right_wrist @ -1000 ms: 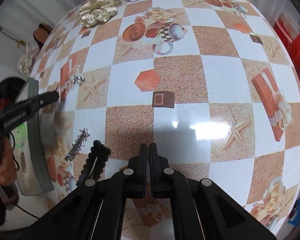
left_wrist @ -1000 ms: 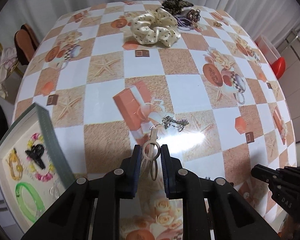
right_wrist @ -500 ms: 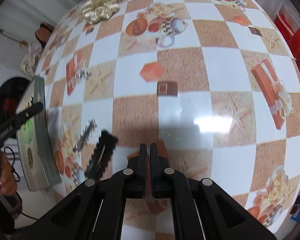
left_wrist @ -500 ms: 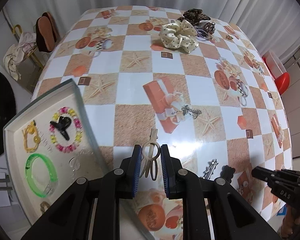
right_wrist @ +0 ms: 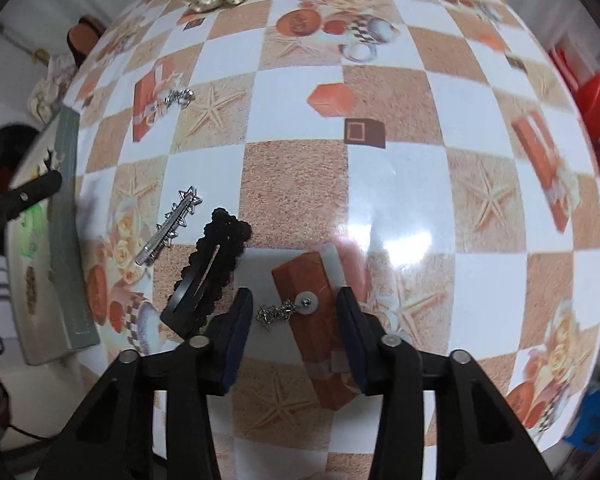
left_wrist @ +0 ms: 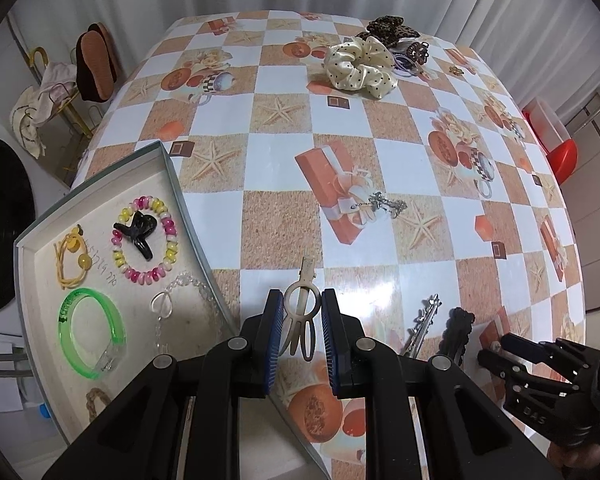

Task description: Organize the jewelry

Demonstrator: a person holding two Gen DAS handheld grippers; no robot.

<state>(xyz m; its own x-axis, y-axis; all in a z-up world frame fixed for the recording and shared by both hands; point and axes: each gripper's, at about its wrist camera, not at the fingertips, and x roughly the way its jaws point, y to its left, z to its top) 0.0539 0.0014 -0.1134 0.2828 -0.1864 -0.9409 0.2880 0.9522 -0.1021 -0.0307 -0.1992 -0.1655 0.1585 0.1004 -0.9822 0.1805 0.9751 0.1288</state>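
**Cream clip held up, right jaws part over a small silver earring**

The left gripper (left_wrist: 301,320) has its blue pads closed on a cream hair clip (left_wrist: 300,312), and the clip stands upright between them, its narrow tip pointing away from the camera. Just to its left sits the tray (left_wrist: 172,184), its near wall running right beside the left finger. Inside the tray lie a beaded bracelet (left_wrist: 145,240) with a black claw clip (left_wrist: 138,230) in its ring, a green bangle (left_wrist: 90,332), a yellow hair tie (left_wrist: 72,258) and a clear chain (left_wrist: 180,292).

Over to the right gripper (right_wrist: 294,320): its jaws have just been opening and now stand apart, pointing down at the checked tablecloth (right_wrist: 400,168). Between the fingers, on the cloth, lies a small silver earring (right_wrist: 286,312) with a pale round back; the pads are clear of it on both sides. Just left of the left finger lies a black scalloped snap clip (right_wrist: 210,268), and beside that a silver star hair pin (right_wrist: 170,224). Farther up the table rests a silver chain (right_wrist: 178,98).

At the far end sits a cream dotted scrunchie (left_wrist: 360,68) beside a pile of dark hair pieces (left_wrist: 396,34).
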